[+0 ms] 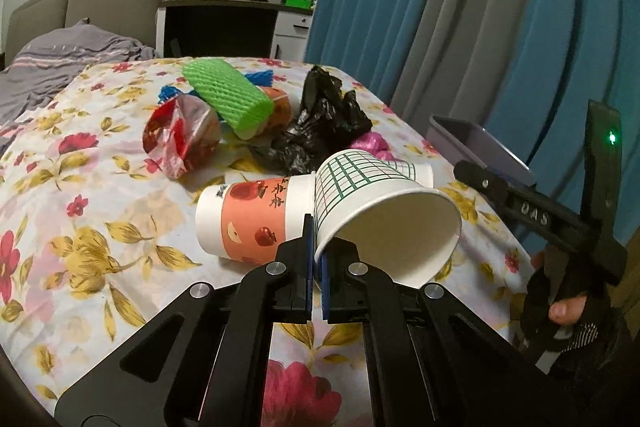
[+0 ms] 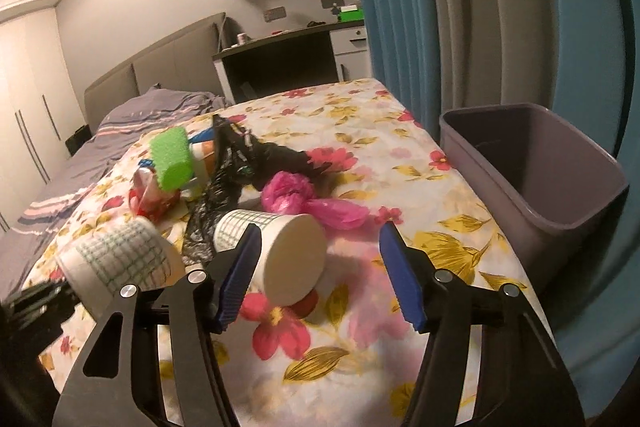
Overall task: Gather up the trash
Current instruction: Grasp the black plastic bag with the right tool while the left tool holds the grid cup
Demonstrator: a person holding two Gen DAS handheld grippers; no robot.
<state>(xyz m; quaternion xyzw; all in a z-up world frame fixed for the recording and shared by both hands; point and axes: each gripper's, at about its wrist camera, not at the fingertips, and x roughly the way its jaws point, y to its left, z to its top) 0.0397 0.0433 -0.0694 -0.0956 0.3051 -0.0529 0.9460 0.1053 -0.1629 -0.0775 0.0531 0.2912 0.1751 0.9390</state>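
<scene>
My left gripper point(image 1: 316, 243) is shut on the rim of a white paper cup with a green grid point(image 1: 360, 195). It holds the cup tilted above the floral bedspread point(image 1: 100, 219), mouth toward the camera. The same cup shows at the left of the right wrist view point(image 2: 116, 259). A second green-grid cup point(image 2: 280, 251) lies on its side between the jaws of my right gripper point(image 2: 320, 233). Those jaws stand open: the left pad point(image 2: 240, 267) is close beside the cup and the right pad point(image 2: 400, 275) is well clear. An orange apple-print cup point(image 1: 248, 219) lies behind the held cup.
A purple bin point(image 2: 560, 223) stands off the bed's right edge beside blue curtains. More trash is piled mid-bed: green foam net point(image 1: 228, 95), black plastic bag point(image 1: 320, 131), red-silver wrapper point(image 1: 180, 135), pink bag point(image 2: 304, 199). A gloved hand point(image 1: 560, 311) holds the right gripper.
</scene>
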